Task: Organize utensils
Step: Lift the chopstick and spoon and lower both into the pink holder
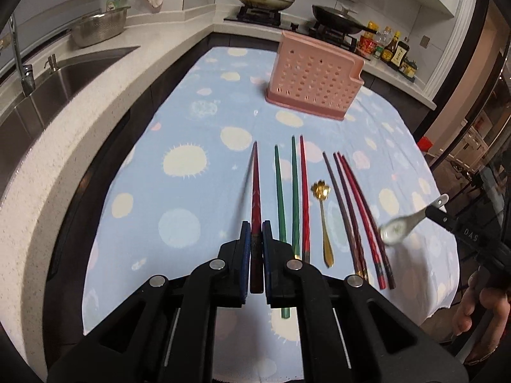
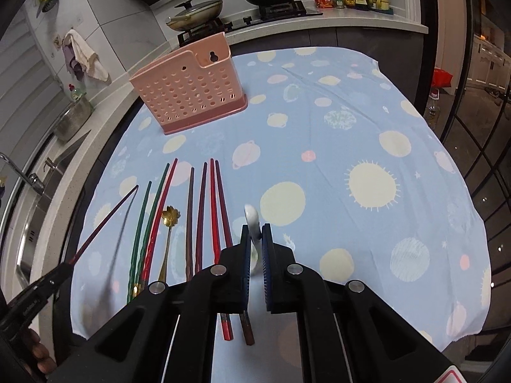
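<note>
While the left gripper (image 1: 255, 236) clamps its blue pads on the thick end of a dark red chopstick (image 1: 255, 191), lifted off the cloth with tip pointing forward, the right gripper (image 2: 255, 239) is pinched narrow on the handle of a white ceramic spoon (image 2: 251, 220), bowl up and clear of the table. Remaining red, green and purple chopsticks (image 1: 295, 191) lie in a row on the blue planet-print tablecloth (image 2: 351, 121), with a gold flower-bowl spoon (image 1: 322, 210) between them. Pink perforated plastic utensil holder (image 1: 314, 76) stands upright at the far side, well apart from the row.
</note>
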